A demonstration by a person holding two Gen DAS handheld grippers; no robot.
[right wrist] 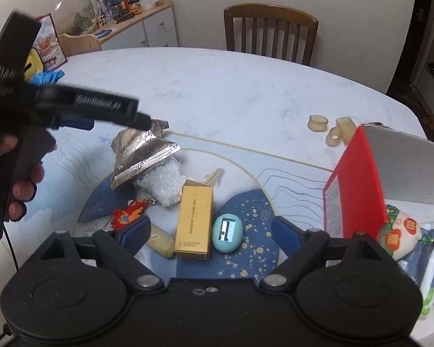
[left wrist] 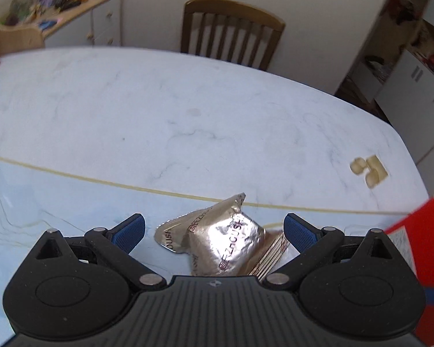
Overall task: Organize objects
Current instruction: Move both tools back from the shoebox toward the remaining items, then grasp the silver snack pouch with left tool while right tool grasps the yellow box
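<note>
Left claw (left wrist: 214, 232): blue pads spread wide on either side of the silver foil packet (left wrist: 217, 240), not pressing it; likely lined up for a pick.
Right claw (right wrist: 208, 231): apart, nothing clamped, hanging over the yellow box (right wrist: 194, 219) and teal sharpener (right wrist: 227, 232).
Clutter: packet, box and sharpener lie loose on the blue mat (right wrist: 251, 202).
Red box (right wrist: 358, 190): open beside them, probably the bin.
Desk (left wrist: 188, 101): bare marble beyond.
</note>
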